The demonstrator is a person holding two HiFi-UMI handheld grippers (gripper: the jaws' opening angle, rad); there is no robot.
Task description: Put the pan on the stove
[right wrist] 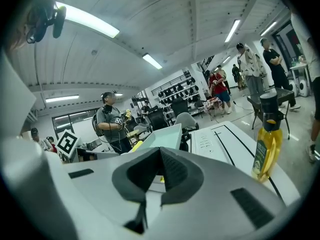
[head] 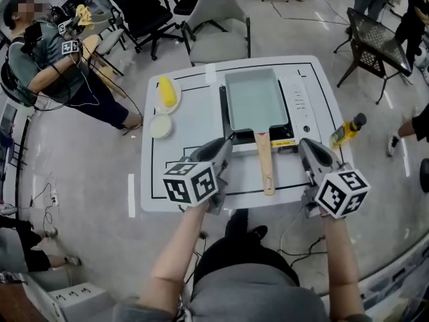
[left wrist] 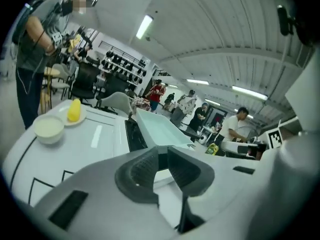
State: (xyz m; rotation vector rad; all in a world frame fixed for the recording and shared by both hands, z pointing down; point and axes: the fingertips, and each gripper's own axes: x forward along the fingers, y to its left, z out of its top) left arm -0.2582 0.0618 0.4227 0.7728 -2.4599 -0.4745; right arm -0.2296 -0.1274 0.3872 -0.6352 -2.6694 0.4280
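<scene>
A rectangular pale teal pan [head: 255, 99] with a wooden handle [head: 265, 161] sits on the portable stove [head: 299, 106] at the back of the white table [head: 194, 174]. The handle points toward me. My left gripper [head: 226, 143] hovers left of the handle, near the stove's front corner, its jaws a narrow gap apart with nothing between them. My right gripper [head: 303, 143] is to the right of the handle, shut and empty. In the left gripper view the pan [left wrist: 157, 129] lies just past the left gripper [left wrist: 162, 156]. The right gripper [right wrist: 161, 156] also faces the pan [right wrist: 167, 139].
A corn cob [head: 167, 91] on a plate and a small cream bowl [head: 161, 126] stand at the table's left. A yellow oil bottle [head: 347, 132] stands at the right edge. A grey chair [head: 218, 22] is behind the table; a seated person [head: 53, 62] is far left.
</scene>
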